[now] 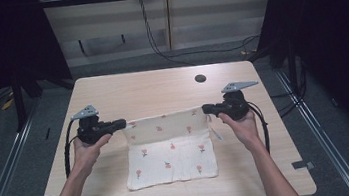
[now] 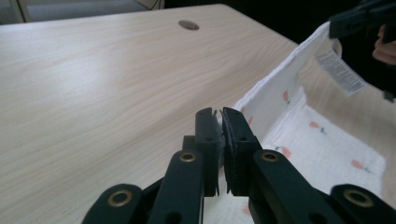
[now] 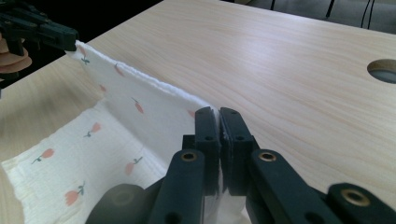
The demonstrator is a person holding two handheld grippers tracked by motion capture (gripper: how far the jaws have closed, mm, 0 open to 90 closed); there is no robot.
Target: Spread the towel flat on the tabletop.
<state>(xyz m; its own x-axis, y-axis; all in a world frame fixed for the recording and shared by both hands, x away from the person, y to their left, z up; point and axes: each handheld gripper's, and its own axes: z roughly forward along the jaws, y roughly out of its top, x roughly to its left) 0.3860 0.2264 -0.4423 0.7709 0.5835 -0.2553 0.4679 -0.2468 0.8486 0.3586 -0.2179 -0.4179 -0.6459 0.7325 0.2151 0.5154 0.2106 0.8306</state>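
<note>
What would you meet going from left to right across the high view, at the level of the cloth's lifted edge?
left gripper → cloth → white care label → right gripper

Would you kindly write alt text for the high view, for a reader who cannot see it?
A person holds the far edge of a white flower-printed cloth lifted between the left tongs and right tongs, each shut on one far corner. The near half of the cloth lies flat on a light wooden table.
</note>
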